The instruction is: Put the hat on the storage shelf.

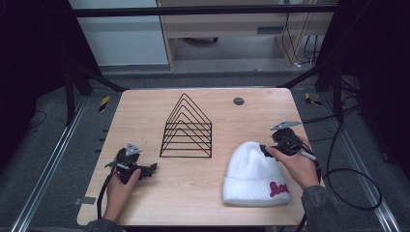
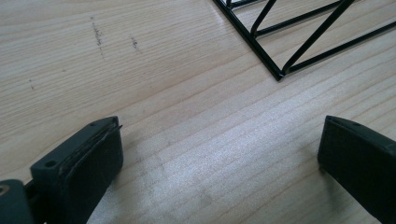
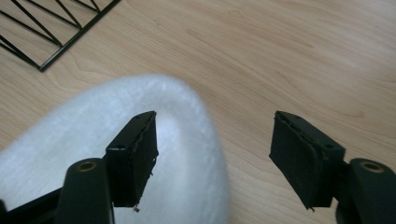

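Right gripper (image 1: 265, 150), black, two-jawed, held in the person's right hand (image 1: 296, 166) above the near right part of the light wooden table (image 1: 203, 188). Jaws stand apart, nothing between the pads; in the right gripper view the gap shows bare wood only. One jaw hangs over the rounded crown of the white fluffy knit beanie (image 3: 93, 140), the other over open table just beyond the crown's edge. No contact with the fabric can be made out.

The beanie (image 1: 254, 175) lies flat below and to the near side of this gripper, crown toward the jaws, folded cuff with pink stitched lettering (image 1: 279, 188) toward the person.

Left gripper (image 1: 151, 169), in the left hand (image 1: 121, 186), low over the near left of the table. Jaws wide apart, holding nothing; plain wood between them in the left gripper view.

Black wire rack of nested triangular frames (image 1: 186, 128) stands ahead of both grippers, mid-table, its near corner (image 2: 279, 74) just beyond the left gripper's jaws, apart from them. Beanie and rack do not touch.
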A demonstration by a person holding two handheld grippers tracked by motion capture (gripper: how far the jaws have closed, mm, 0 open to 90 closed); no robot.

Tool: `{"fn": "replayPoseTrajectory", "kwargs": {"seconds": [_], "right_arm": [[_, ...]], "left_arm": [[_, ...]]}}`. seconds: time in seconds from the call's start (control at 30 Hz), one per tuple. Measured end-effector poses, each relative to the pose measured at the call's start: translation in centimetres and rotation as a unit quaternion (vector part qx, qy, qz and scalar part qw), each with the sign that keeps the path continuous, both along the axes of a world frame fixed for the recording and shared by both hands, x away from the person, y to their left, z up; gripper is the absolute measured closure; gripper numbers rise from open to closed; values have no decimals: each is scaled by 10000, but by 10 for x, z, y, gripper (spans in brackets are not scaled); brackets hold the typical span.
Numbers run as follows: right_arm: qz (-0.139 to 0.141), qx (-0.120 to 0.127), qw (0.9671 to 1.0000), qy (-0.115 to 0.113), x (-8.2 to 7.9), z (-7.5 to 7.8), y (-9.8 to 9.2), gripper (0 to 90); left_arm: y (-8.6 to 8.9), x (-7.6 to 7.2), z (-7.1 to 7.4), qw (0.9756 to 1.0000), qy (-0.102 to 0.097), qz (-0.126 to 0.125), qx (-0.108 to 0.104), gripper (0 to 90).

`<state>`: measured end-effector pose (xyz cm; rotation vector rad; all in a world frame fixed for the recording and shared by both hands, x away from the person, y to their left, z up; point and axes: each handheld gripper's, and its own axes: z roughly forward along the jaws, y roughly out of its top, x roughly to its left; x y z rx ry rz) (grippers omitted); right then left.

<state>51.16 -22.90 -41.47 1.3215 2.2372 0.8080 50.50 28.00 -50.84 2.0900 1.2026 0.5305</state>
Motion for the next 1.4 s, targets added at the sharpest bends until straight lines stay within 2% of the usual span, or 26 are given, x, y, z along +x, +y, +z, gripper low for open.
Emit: {"fn": "replayPoseTrajectory", "kwargs": {"seconds": [0.03,0.13,0.2,0.33,0.4,0.53,0.77,0.83,1.13,1.3,1.4], "right_arm": [[82,47,9999,75,4,-3,3,356],[128,22,9998,133,8,-7,8,360],[160,129,9995,243,12,-13,15,365],[245,74,9991,337,16,-21,24,366],[179,34,9990,415,20,-29,27,422],[77,-74,9983,570,28,-40,29,411],[62,17,9972,744,36,-52,32,395],[115,18,9970,771,37,-55,34,454],[181,63,9966,805,38,-59,36,590],[207,101,9964,817,35,-58,35,754],[296,113,9969,723,32,-57,34,809]], "left_arm": [[0,0,0,10000,0,0,0,0],[0,0,0,10000,-1,-1,0,0],[0,0,0,10000,-1,1,0,0],[0,0,0,10000,0,1,0,0],[0,0,0,10000,0,0,1,0],[0,0,0,10000,-1,1,-1,0],[0,0,0,10000,0,0,0,0],[0,0,0,10000,0,1,1,0],[0,0,0,10000,-1,4,3,0],[0,0,0,10000,-4,8,3,0],[0,0,0,10000,-4,8,2,0]]}}
